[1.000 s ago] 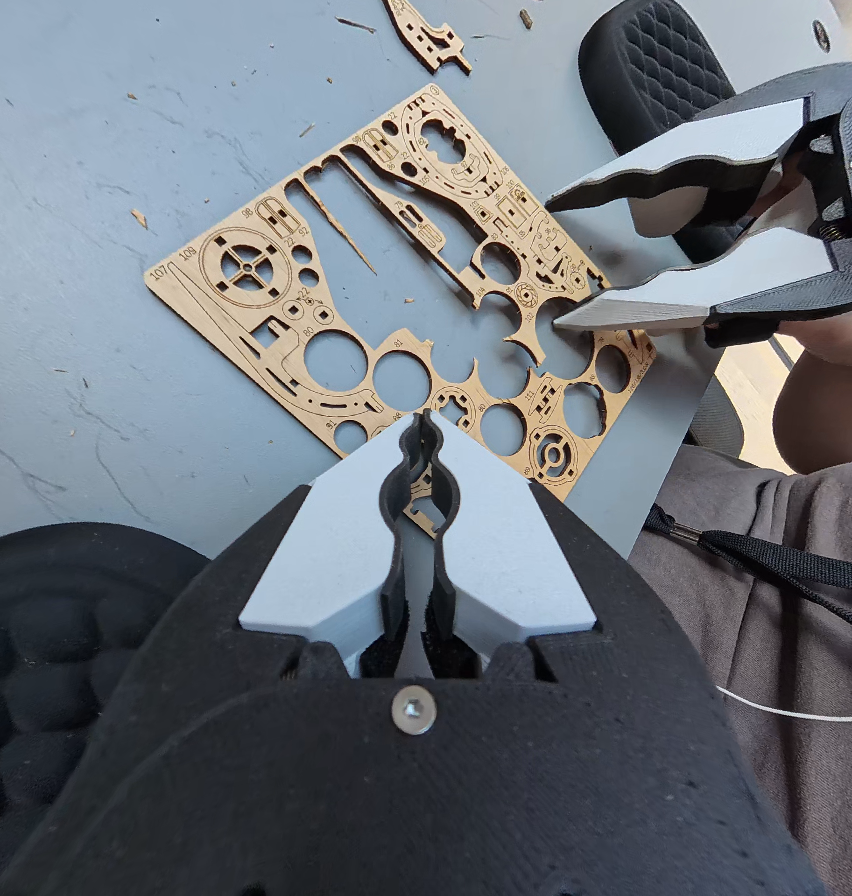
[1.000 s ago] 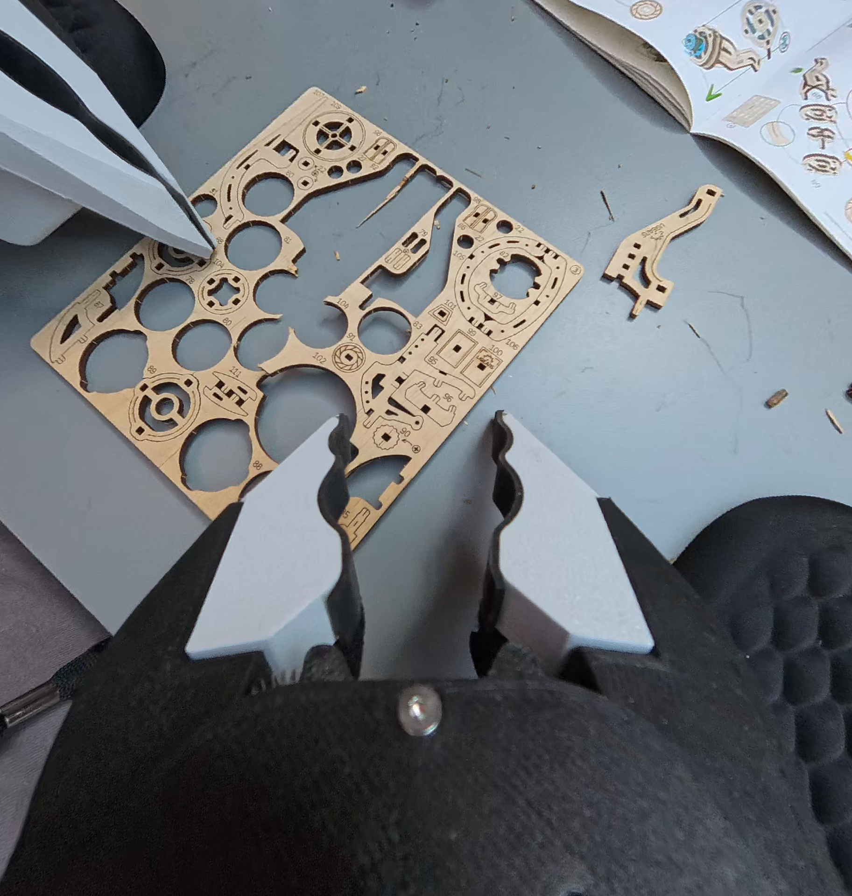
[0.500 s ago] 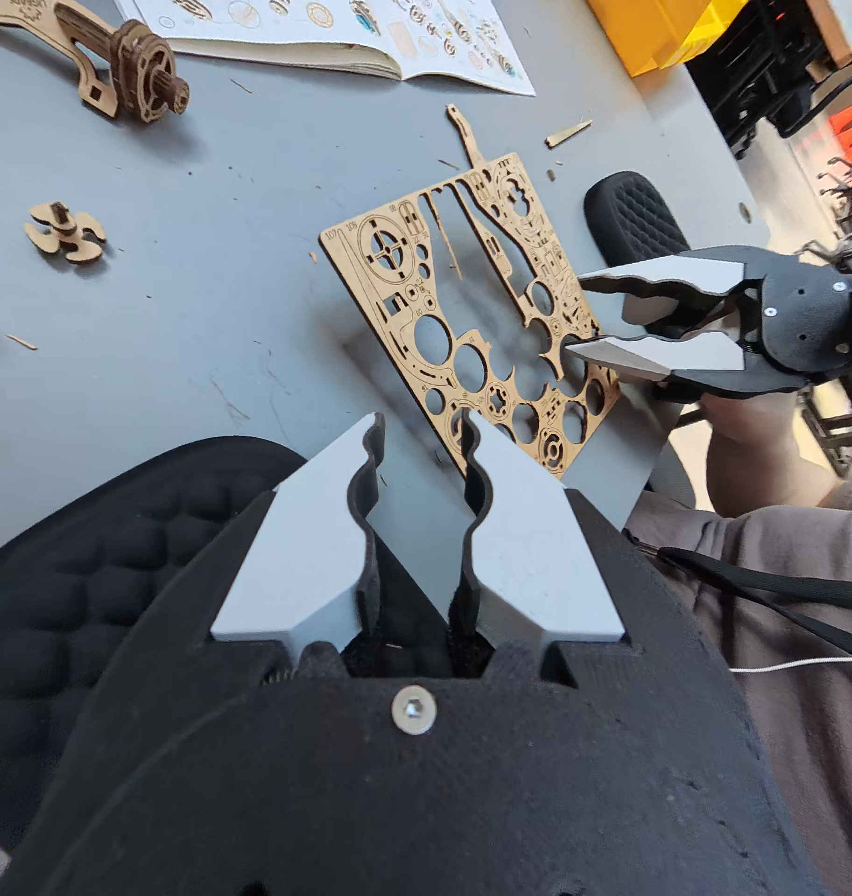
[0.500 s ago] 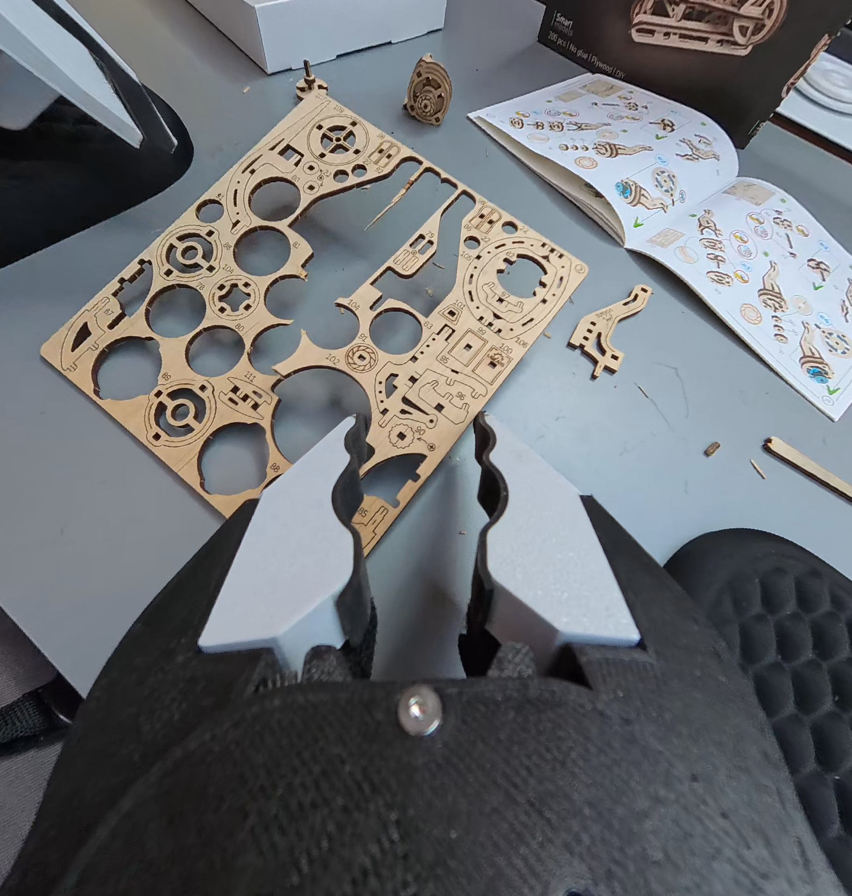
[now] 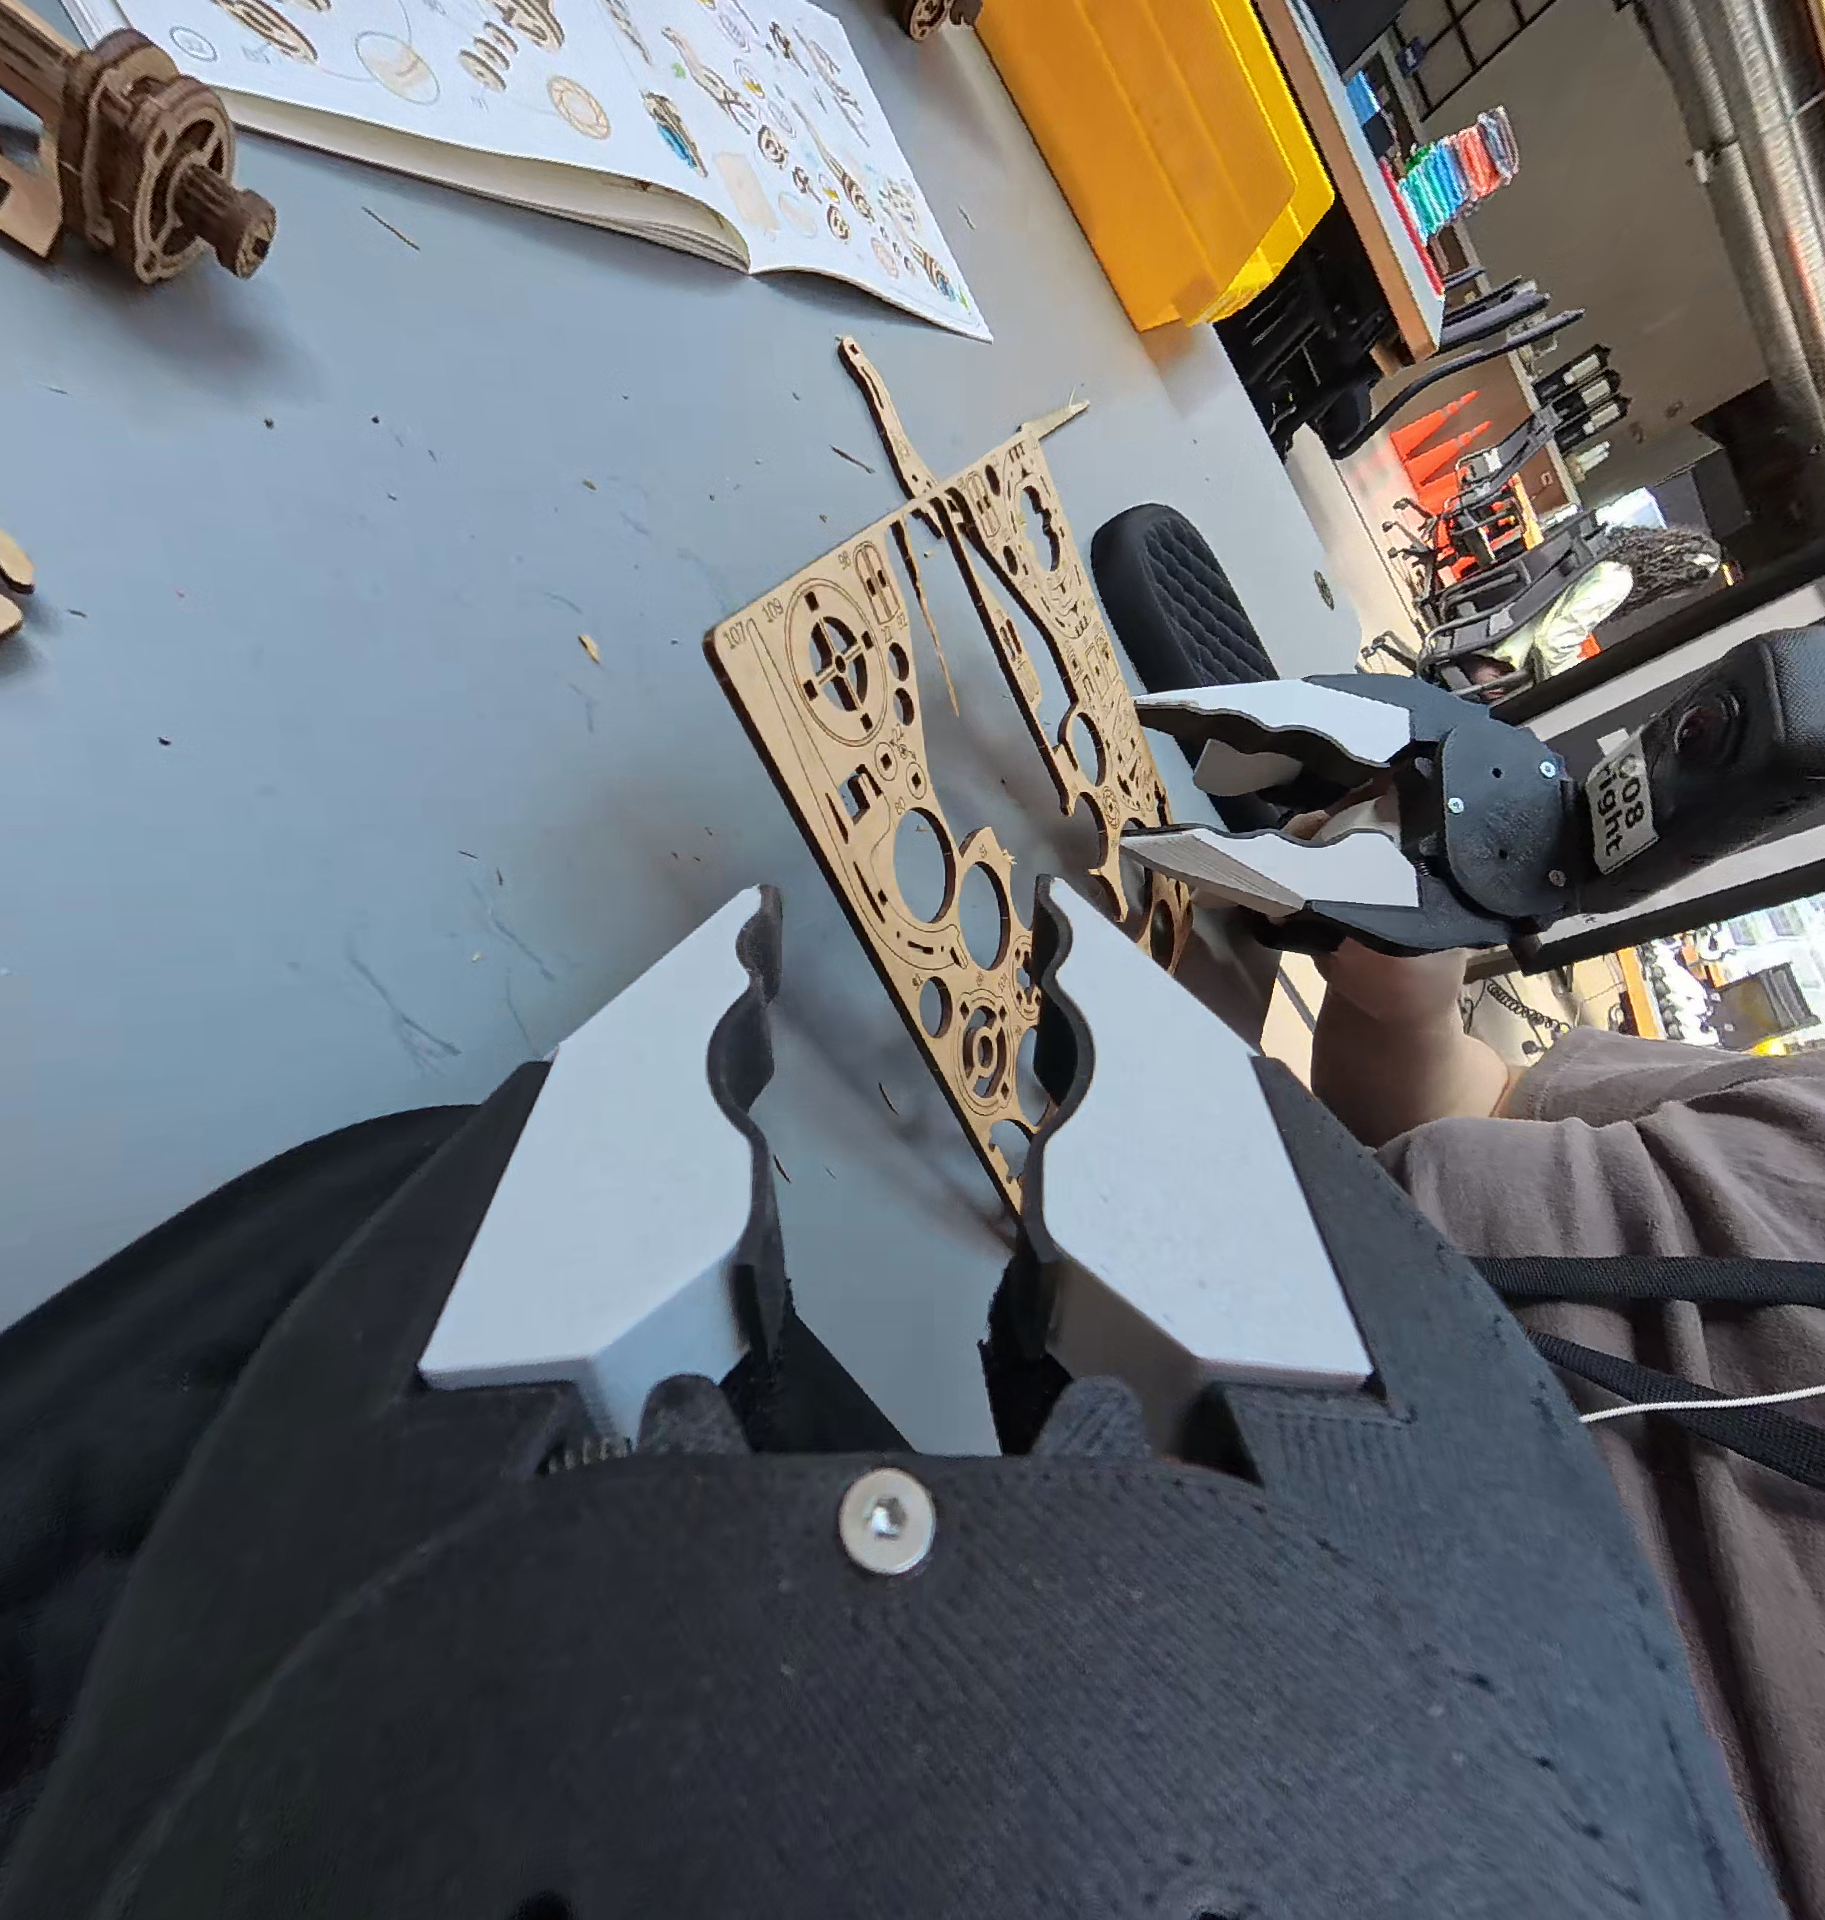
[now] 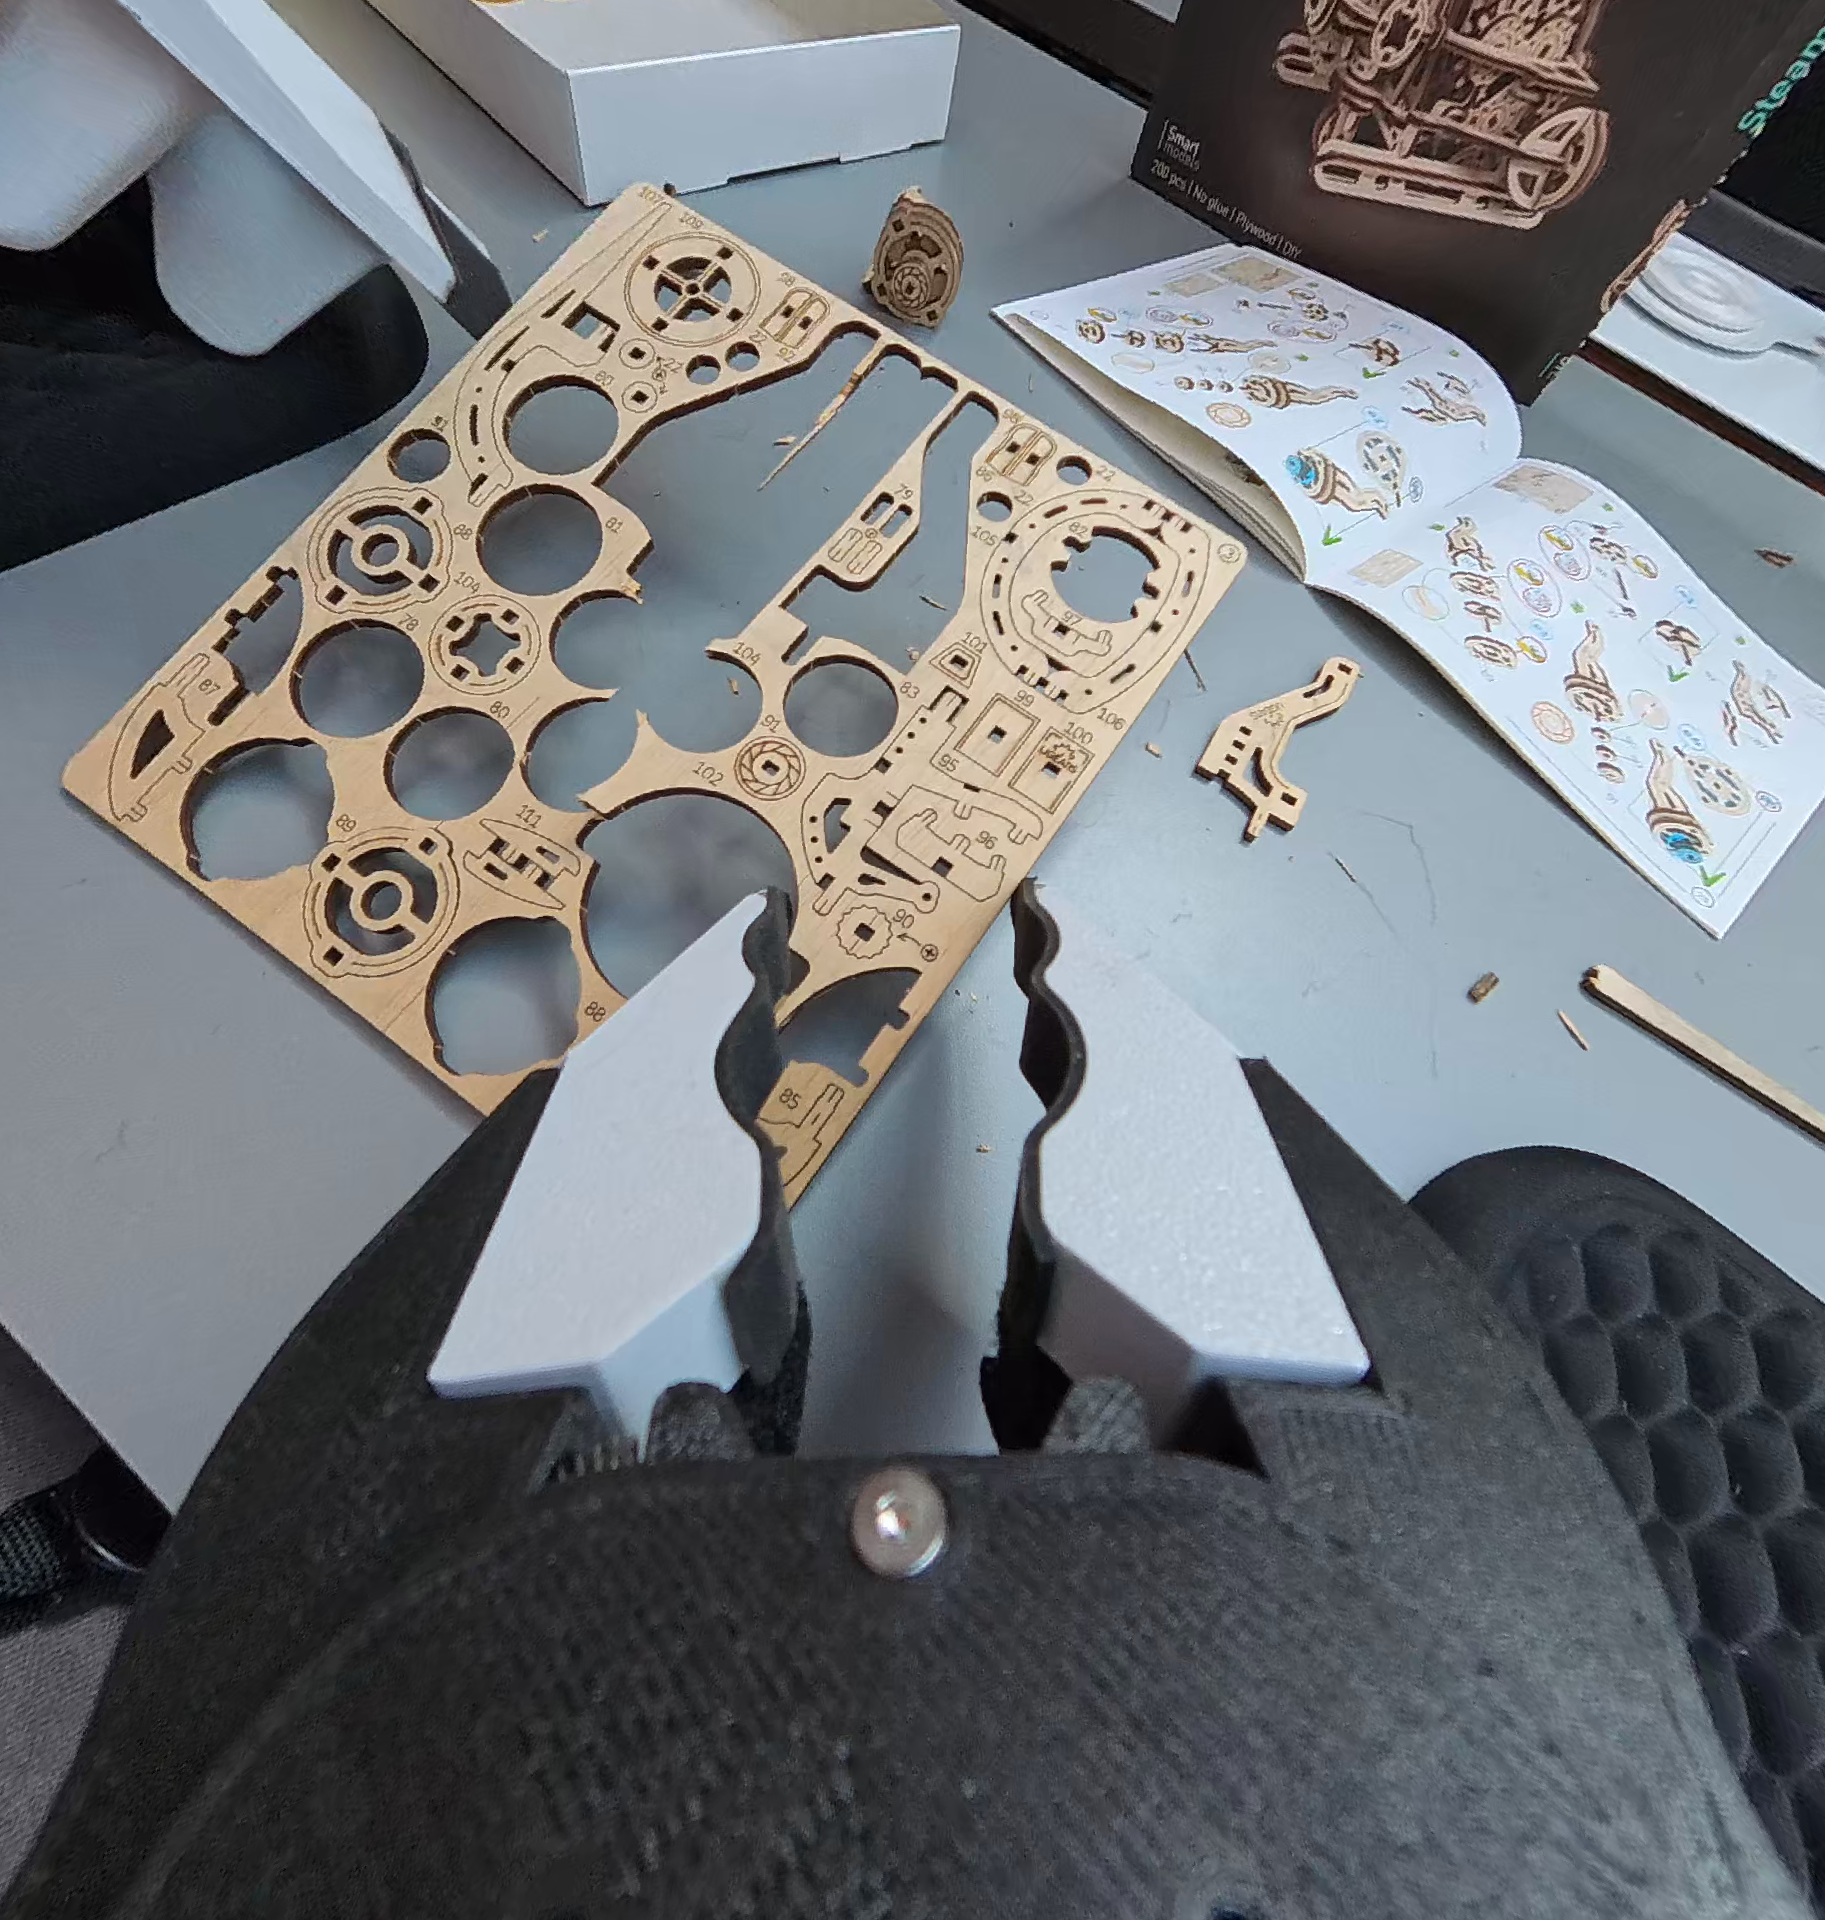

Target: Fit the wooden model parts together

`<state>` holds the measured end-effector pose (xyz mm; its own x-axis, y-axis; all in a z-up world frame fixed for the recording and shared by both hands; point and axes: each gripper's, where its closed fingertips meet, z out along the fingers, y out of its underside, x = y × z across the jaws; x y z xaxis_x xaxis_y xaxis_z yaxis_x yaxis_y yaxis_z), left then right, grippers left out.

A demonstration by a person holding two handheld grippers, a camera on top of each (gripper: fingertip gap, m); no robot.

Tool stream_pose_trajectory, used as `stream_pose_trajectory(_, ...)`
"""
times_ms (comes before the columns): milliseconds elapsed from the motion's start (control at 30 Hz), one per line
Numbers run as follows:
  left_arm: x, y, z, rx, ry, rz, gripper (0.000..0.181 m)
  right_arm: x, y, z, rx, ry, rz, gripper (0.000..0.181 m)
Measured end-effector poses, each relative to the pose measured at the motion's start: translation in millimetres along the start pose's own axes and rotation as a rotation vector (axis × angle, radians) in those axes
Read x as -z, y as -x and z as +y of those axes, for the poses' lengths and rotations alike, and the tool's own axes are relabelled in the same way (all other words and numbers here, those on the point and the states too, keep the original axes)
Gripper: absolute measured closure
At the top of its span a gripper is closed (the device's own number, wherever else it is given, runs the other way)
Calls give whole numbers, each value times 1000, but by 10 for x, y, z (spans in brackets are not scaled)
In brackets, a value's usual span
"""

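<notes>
Tan laser-cut wooden sheet (image 6: 617, 665), grey table (image 6: 1251, 987), yellow bin (image 5: 1147, 145)

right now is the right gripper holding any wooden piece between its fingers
No, the right gripper is open and empty, hovering over the near corner of the wooden parts sheet, which lies flat on the grey table.

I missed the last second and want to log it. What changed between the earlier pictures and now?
The left gripper, shut at the wooden sheet's edge a second ago, opened and drew back and up. The right gripper also pulled back from the sheet, open throughout. The sheet, the loose bracket piece and the booklet stayed put.
</notes>
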<state>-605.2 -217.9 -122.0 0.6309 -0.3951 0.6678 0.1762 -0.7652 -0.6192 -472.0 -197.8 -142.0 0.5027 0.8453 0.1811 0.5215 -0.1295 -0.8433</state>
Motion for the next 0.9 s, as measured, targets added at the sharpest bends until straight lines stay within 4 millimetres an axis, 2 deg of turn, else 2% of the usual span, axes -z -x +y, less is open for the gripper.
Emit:
stream_pose_trajectory(167,-78,-58,11,32,24,66,137,-2,2,3,3,2,2,140)
stream_pose_trajectory(333,-100,-9,19,91,38,67,143,1,6,-1,14,-1,8,140)
stream_pose_trajectory(533,-142,-23,33,79,63,64,144,8,3,-11,13,-8,11,140)
stream_pose_trajectory(700,-130,-118,-33,72,26,127,155,16,-1,-21,11,-17,14,140)
stream_pose_trajectory(833,-80,-193,-83,43,-13,168,175,15,0,-23,6,-19,8,140)
stream_pose_trajectory(900,-48,-252,-113,33,-34,204,177,18,6,-38,5,-29,2,141)
